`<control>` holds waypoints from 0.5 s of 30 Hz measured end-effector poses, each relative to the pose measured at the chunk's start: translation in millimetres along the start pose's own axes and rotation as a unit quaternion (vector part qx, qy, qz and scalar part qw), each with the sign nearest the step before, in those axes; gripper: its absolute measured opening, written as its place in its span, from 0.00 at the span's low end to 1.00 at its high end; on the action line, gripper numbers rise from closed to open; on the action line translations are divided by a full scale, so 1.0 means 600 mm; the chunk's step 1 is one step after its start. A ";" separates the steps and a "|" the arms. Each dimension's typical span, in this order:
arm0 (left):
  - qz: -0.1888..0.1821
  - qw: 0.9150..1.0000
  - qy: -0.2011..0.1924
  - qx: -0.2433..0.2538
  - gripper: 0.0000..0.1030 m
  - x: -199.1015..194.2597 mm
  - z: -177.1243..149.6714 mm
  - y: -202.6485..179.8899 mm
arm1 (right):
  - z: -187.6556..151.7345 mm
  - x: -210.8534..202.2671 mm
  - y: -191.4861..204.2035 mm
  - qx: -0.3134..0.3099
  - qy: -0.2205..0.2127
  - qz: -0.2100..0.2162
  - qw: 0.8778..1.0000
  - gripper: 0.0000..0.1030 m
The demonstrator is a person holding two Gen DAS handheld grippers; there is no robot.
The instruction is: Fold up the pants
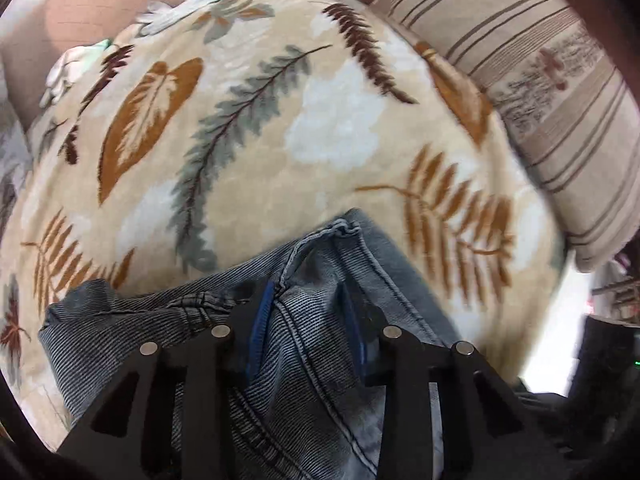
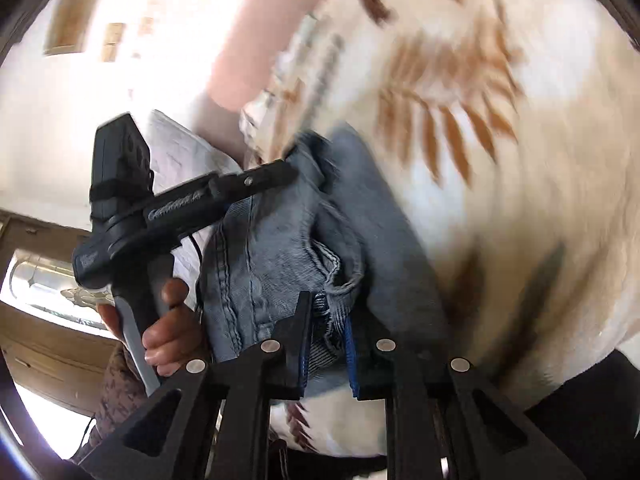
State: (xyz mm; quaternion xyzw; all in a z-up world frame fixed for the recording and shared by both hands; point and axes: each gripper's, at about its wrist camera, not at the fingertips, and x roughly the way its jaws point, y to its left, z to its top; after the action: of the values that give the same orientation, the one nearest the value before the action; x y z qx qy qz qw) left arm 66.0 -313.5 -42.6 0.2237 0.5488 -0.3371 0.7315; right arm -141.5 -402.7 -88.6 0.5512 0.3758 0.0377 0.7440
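Nearest the lens in the left wrist view, the left gripper (image 1: 310, 312) is clenched on a bunched ridge of the jeans (image 1: 320, 380), its blue pads pressing in from both sides beside a stitched seam. In the right wrist view the right gripper (image 2: 326, 346) pinches a thinner fold at a frayed hem or pocket edge — motion blur makes it hard to say which. The jeans lie on a leaf-print blanket (image 1: 260, 140), partly lifted at both grips. Denim like this is soft but fairly heavy and not slippery; it drapes and sags between holds, so thick seams, the waistband and hems look like the surest places to grip. The person's left hand (image 2: 168, 328) holds that tool's handle. Farther off lies a striped cushion (image 1: 560, 100). No containers are visible.
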 end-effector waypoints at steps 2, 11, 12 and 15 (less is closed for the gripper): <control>-0.010 1.000 -0.004 -0.004 0.31 -0.023 -0.003 0.005 | 0.002 -0.010 0.012 -0.018 -0.005 -0.004 1.000 0.19; -0.046 0.985 -0.107 -0.127 0.70 -0.194 -0.087 0.155 | 0.084 -0.018 0.088 -0.099 -0.015 0.001 0.995 0.69; -0.035 0.983 -0.103 -0.145 0.70 -0.193 -0.108 0.175 | 0.092 0.003 0.093 -0.107 0.001 0.002 0.994 0.69; -0.042 0.971 -0.076 -0.221 0.70 -0.165 -0.176 0.239 | 0.097 0.094 0.103 -0.120 0.046 -0.020 0.991 0.74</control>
State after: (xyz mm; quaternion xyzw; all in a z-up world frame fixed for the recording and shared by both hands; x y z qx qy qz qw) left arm 86.4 -118.7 14.3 0.0071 0.5617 -0.2535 0.7875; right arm -44.1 -398.4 -59.1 0.4479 0.4138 0.0929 0.7871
